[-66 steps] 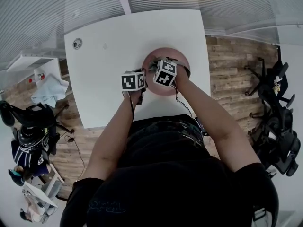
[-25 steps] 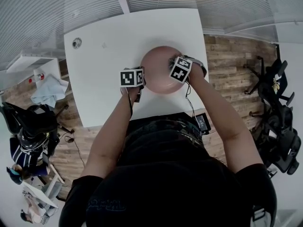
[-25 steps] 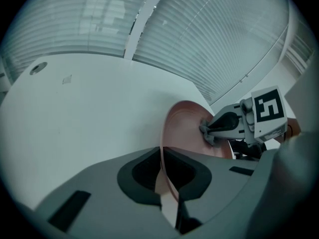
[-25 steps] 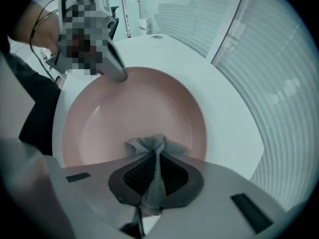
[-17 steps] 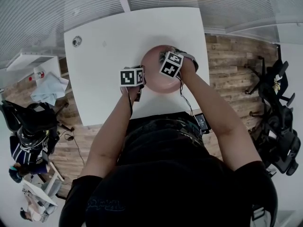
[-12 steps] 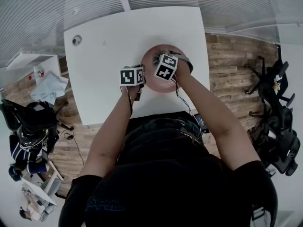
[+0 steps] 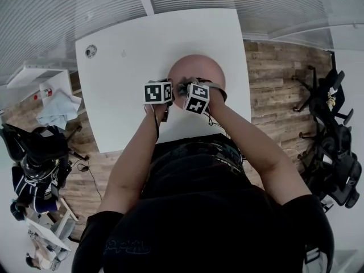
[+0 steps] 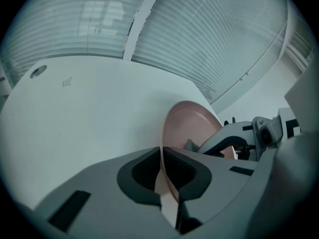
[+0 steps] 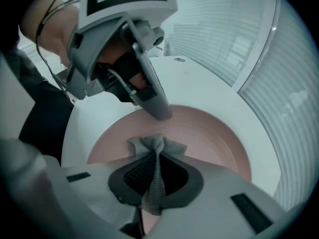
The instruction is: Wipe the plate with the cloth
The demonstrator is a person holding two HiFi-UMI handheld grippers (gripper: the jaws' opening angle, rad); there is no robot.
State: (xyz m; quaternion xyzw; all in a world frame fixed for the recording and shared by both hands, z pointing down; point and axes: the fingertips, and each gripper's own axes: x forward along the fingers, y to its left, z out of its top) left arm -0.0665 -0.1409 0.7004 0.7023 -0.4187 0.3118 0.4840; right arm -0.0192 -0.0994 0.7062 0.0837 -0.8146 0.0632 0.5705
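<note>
A pink plate (image 7: 199,70) lies on the white table (image 7: 125,78). My left gripper (image 7: 169,97) is shut on the plate's left rim; in the left gripper view the thin rim (image 8: 167,183) runs between the jaws of that gripper (image 8: 161,151). My right gripper (image 7: 186,88) is shut on a grey mesh cloth (image 9: 155,148) and holds it down on the near-left part of the plate (image 9: 214,133), close to the left gripper's finger (image 9: 154,103). The cloth's bunched end spreads on the plate just past the right gripper (image 9: 157,157). The right gripper's body (image 8: 234,138) shows beside the plate in the left gripper view.
A small round grommet (image 7: 90,51) sits in the table's far left corner. The plate is near the table's right and near edges. Wooden floor and office chairs (image 7: 335,124) lie to the right. A low stand with a pale cloth (image 7: 57,110) is on the left.
My right gripper has swept with the cloth from the plate's right side across to its near-left part, beside the left gripper. The left gripper and the plate have stayed put.
</note>
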